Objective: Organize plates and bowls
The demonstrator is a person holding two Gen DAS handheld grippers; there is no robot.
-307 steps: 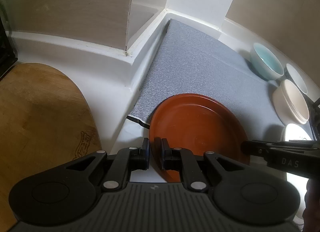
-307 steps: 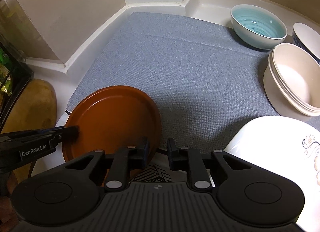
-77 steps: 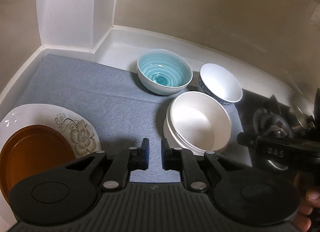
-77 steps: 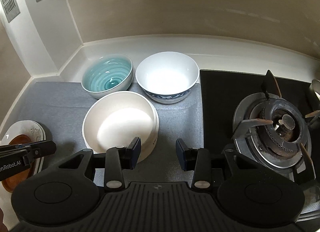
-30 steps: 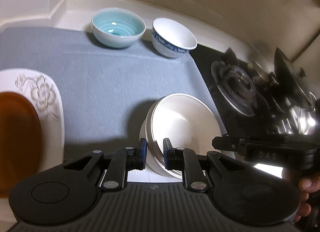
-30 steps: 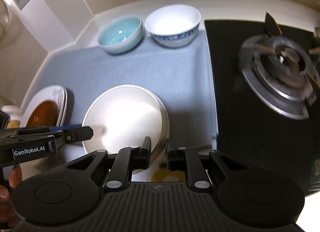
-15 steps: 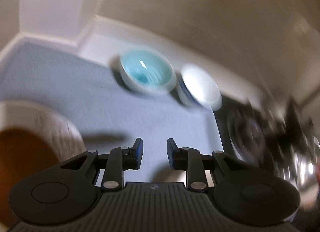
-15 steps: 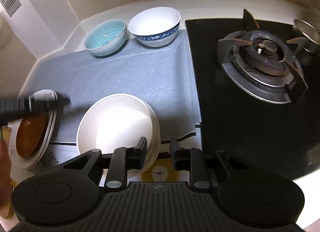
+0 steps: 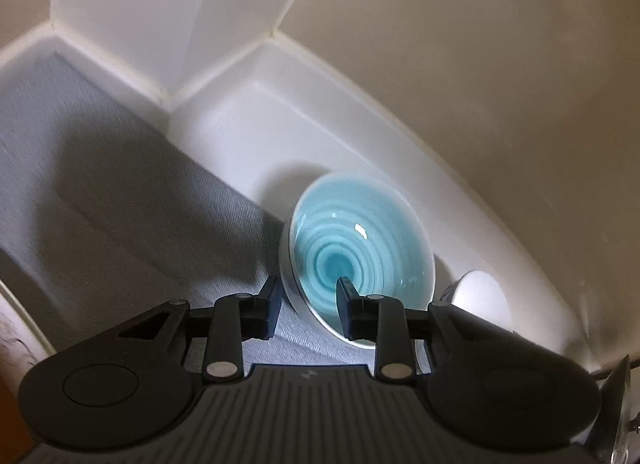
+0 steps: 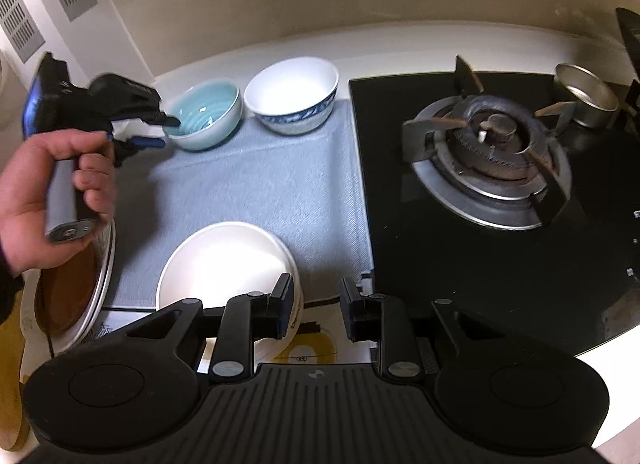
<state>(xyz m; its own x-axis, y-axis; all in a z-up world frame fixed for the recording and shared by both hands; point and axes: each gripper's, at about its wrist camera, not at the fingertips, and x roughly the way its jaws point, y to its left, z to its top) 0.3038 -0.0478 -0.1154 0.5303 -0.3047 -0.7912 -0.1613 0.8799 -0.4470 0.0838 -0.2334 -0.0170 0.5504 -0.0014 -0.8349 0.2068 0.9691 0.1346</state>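
Closest to the right wrist camera, the right gripper point(image 10: 313, 310) hangs with its jaws apart and nothing between them, just beside the rim of the cream bowl stack point(image 10: 224, 264). That stack sits at the front edge of the grey mat point(image 10: 260, 183), and my guess is it got parked there to group the big bowls near the plates. To its left the brown plate point(image 10: 64, 296) rests inside the white plate point(image 10: 105, 264), so the 2 plates look sorted already. Further back, a hand point(image 10: 44, 191) holds the left gripper point(image 9: 308, 302), and its jaws are opening, straddling the near rim of the teal bowl point(image 9: 360, 256), 1 finger inside and 1 outside. I can't see the pads pressing on the rim, so I'd call it a grab being lined up, not a grip. The teal bowl sits upright at the back of the mat near the wall, glossy, with rings spiralling down to a darker centre and a pale outside. Right beside it is the white bowl point(image 10: 292, 93) with blue patterning, probably next in line. The stove burner point(image 10: 492, 159) is off to the right.
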